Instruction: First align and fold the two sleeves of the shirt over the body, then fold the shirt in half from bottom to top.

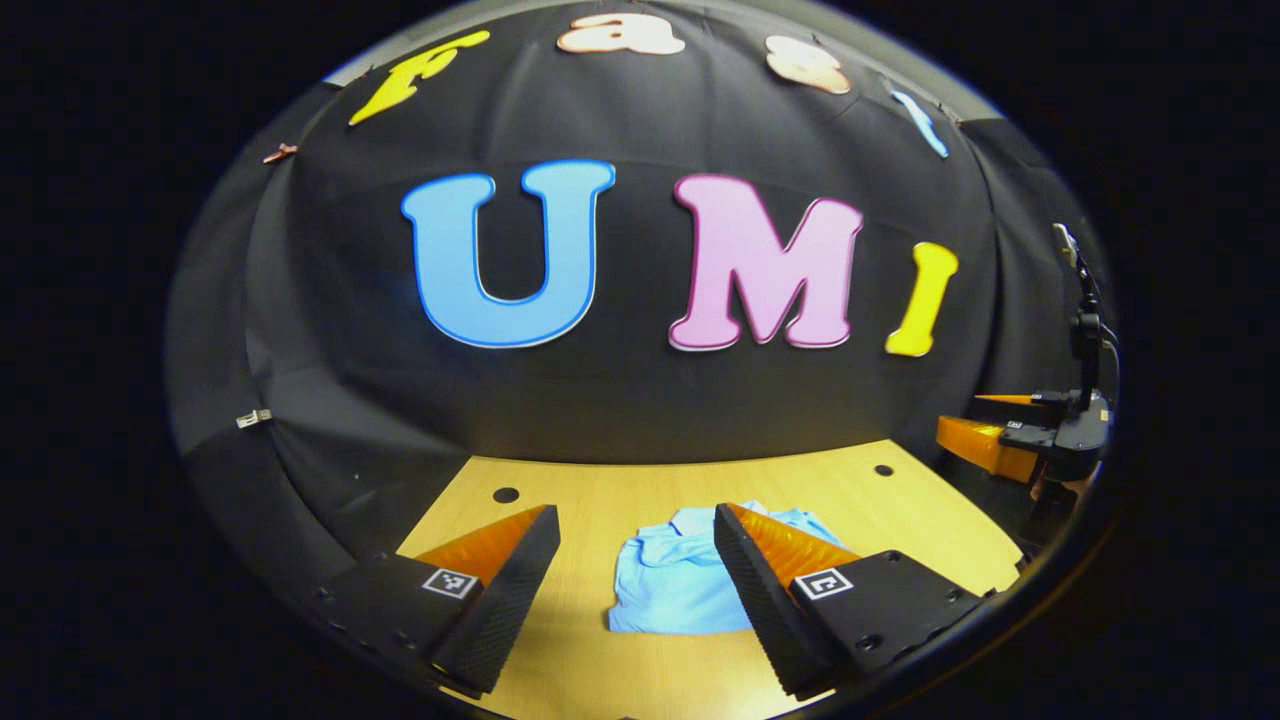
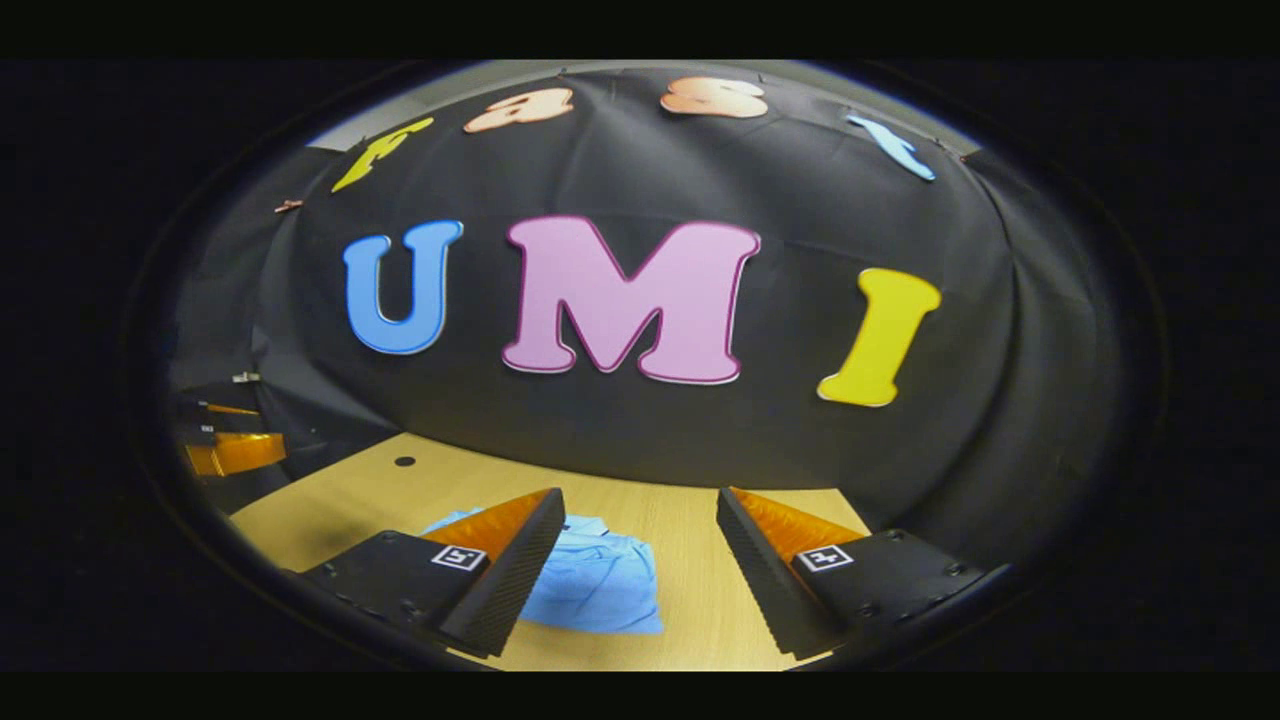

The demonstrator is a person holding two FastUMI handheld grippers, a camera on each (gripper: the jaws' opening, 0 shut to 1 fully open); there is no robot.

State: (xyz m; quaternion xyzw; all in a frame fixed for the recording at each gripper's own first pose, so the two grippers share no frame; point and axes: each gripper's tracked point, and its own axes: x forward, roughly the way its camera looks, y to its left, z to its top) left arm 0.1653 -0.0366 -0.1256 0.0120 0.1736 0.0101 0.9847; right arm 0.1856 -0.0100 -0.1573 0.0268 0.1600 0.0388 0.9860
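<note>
looking along the left gripper [image 1: 635,575], jaws spread and empty, the shirt [image 1: 680,585] lies bunched on the table [image 1: 900,510] ahead. right gripper view: right gripper [image 2: 640,560] spread too, shirt low left. best to flatten the cloth before pinching any sleeve.

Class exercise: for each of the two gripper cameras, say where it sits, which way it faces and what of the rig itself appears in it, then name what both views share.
Left gripper view: rides the left gripper, raised over the table's near edge, facing the booth wall; its own fingers open, the blue shirt between them, right gripper far right.
Right gripper view: rides the right gripper, same facing; its fingers open, shirt lower left.
Shared: shirt, table, wall.
</note>
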